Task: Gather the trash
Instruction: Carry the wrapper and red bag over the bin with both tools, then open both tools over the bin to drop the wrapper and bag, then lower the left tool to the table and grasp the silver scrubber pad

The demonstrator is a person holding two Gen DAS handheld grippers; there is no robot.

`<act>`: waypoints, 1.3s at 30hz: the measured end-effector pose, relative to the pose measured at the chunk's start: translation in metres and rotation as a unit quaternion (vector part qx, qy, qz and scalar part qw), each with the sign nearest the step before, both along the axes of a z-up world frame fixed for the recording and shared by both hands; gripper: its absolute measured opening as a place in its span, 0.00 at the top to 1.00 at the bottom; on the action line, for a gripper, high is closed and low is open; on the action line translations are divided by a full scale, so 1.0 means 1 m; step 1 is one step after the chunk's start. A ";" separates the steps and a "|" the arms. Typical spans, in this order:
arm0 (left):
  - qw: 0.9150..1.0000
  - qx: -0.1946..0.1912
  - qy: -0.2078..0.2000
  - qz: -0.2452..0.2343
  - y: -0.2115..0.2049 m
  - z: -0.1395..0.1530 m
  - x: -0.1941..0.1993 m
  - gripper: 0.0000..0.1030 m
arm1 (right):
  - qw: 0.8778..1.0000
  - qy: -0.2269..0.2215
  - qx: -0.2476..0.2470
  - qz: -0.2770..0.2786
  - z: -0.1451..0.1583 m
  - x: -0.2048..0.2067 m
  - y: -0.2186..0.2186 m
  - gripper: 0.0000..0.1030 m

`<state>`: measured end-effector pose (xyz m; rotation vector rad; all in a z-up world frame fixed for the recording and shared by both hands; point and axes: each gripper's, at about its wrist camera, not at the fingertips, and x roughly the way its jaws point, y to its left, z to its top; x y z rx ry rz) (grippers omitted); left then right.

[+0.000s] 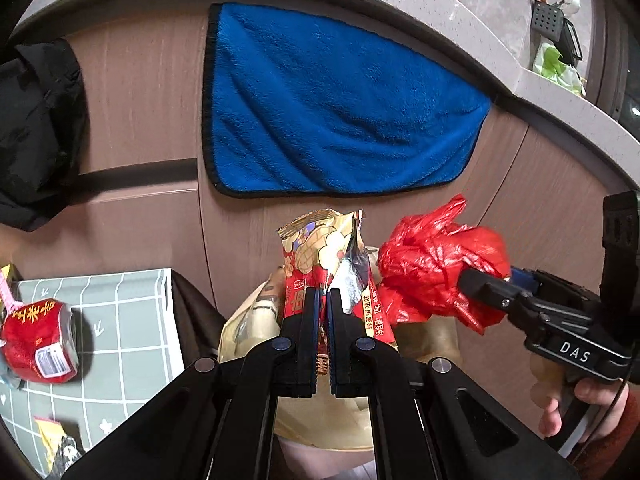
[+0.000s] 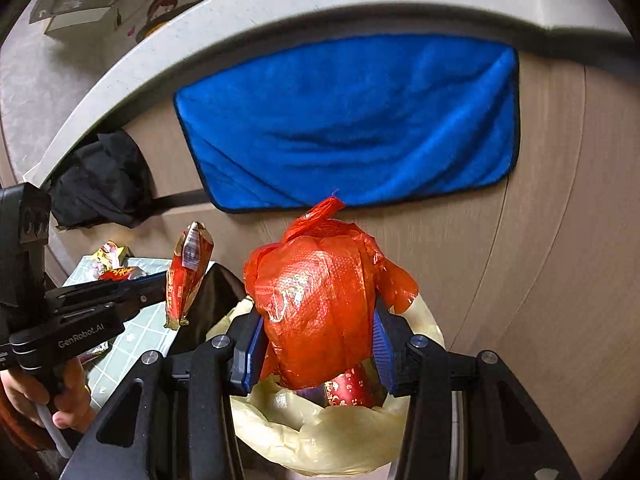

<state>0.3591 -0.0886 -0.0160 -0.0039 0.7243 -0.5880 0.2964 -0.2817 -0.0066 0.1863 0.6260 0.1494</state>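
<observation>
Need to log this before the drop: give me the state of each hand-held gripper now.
Left hand-held gripper: closed on the snack wrapper.
Right hand-held gripper: closed on the red plastic bag.

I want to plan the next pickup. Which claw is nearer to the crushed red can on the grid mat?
Left. The left claw, shut on a snack wrapper, is beside the red can; the right claw, holding a red plastic bag, is farther away.

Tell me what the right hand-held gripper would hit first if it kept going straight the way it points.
Probably the bin lined with a pale bag just below and ahead: the right hand-held gripper, holding the red plastic bag, points down toward its opening. Depth is uncertain; the cabinet door stands behind.
</observation>
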 end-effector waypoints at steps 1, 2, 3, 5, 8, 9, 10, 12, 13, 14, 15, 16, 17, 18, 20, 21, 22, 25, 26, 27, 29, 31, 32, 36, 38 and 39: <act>1.000 0.001 0.000 0.000 -0.001 0.000 0.002 0.96 | 1.000 0.003 0.003 0.000 -0.003 0.001 -0.002 0.59; 1.000 0.003 0.000 0.001 -0.002 -0.002 0.003 0.96 | 1.000 0.005 0.005 0.000 -0.006 0.003 -0.003 0.59; 1.000 0.002 0.000 0.001 -0.002 -0.003 0.005 0.96 | 1.000 0.006 0.006 -0.002 -0.008 0.005 -0.004 0.59; 1.000 0.003 0.002 0.000 -0.004 -0.005 0.007 0.96 | 1.000 0.008 0.008 -0.002 -0.012 0.008 -0.005 0.59; 1.000 -0.007 0.014 -0.005 -0.005 -0.008 0.013 0.91 | 1.000 0.012 0.013 -0.005 -0.017 0.011 -0.008 0.57; 1.000 -0.013 0.023 -0.008 -0.004 -0.009 0.016 0.91 | 1.000 0.012 0.014 -0.007 -0.019 0.012 -0.008 0.55; 0.999 -0.021 0.036 -0.008 -0.003 -0.011 0.020 0.90 | 1.000 0.013 0.014 -0.010 -0.021 0.013 -0.010 0.54; 0.998 -0.028 0.051 -0.012 -0.003 -0.013 0.024 0.86 | 1.000 0.016 0.016 -0.016 -0.026 0.016 -0.012 0.50; 0.998 -0.030 0.055 -0.014 -0.003 -0.013 0.026 0.79 | 1.000 0.017 0.018 -0.018 -0.028 0.016 -0.013 0.49; 0.998 -0.030 0.059 -0.017 -0.003 -0.013 0.026 0.70 | 0.999 0.019 0.022 -0.022 -0.031 0.016 -0.014 0.49; 0.998 -0.030 0.060 -0.018 -0.003 -0.013 0.026 0.67 | 0.999 0.018 0.026 -0.024 -0.033 0.015 -0.015 0.49; 0.997 -0.032 0.063 -0.020 -0.002 -0.012 0.026 0.63 | 0.999 0.017 0.030 -0.025 -0.034 0.014 -0.016 0.48; 0.997 -0.033 0.067 -0.021 -0.001 -0.010 0.027 0.62 | 0.999 0.018 0.034 -0.026 -0.035 0.013 -0.017 0.48; 0.997 -0.033 0.067 -0.020 0.001 -0.008 0.027 0.62 | 0.999 0.017 0.036 -0.027 -0.034 0.012 -0.017 0.48; 0.997 -0.036 0.062 -0.015 0.008 0.001 0.024 0.61 | 0.999 0.011 0.037 -0.030 -0.030 0.008 -0.017 0.47; 0.998 -0.037 0.057 -0.011 0.013 0.005 0.022 0.61 | 0.999 0.005 0.038 -0.029 -0.026 0.006 -0.016 0.46; 0.998 -0.037 0.051 -0.006 0.019 0.011 0.020 0.60 | 0.999 0.002 0.039 -0.028 -0.023 0.004 -0.014 0.45; 0.999 -0.038 0.031 0.014 0.046 0.028 0.009 0.58 | 0.999 -0.007 0.042 -0.027 -0.011 -0.002 -0.008 0.43; 0.999 -0.037 0.031 0.016 0.054 0.031 0.007 0.58 | 0.999 -0.011 0.049 -0.020 -0.006 -0.004 -0.005 0.43; 0.999 -0.036 0.031 0.020 0.064 0.035 0.004 0.58 | 0.998 -0.015 0.052 -0.015 -0.001 -0.006 -0.001 0.43; 0.999 -0.026 0.025 0.039 0.091 0.042 -0.003 0.58 | 0.998 -0.025 0.054 -0.003 0.011 -0.012 0.009 0.43; 0.998 -0.017 0.011 0.059 0.118 0.048 -0.011 0.58 | 0.998 -0.037 0.053 0.012 0.024 -0.018 0.024 0.43; 0.997 -0.012 0.002 0.071 0.136 0.051 -0.016 0.58 | 0.998 -0.043 0.052 0.019 0.031 -0.021 0.032 0.43; 0.993 -0.006 -0.005 0.114 0.207 0.050 -0.033 0.58 | 0.997 -0.059 0.018 0.046 0.054 -0.033 0.076 0.43; 0.991 -0.013 0.009 0.131 0.242 0.043 -0.044 0.58 | 0.995 -0.065 0.012 0.068 0.060 -0.038 0.100 0.43; 0.990 -0.016 0.016 0.139 0.256 0.038 -0.050 0.58 | 0.995 -0.066 0.010 0.079 0.062 -0.040 0.112 0.44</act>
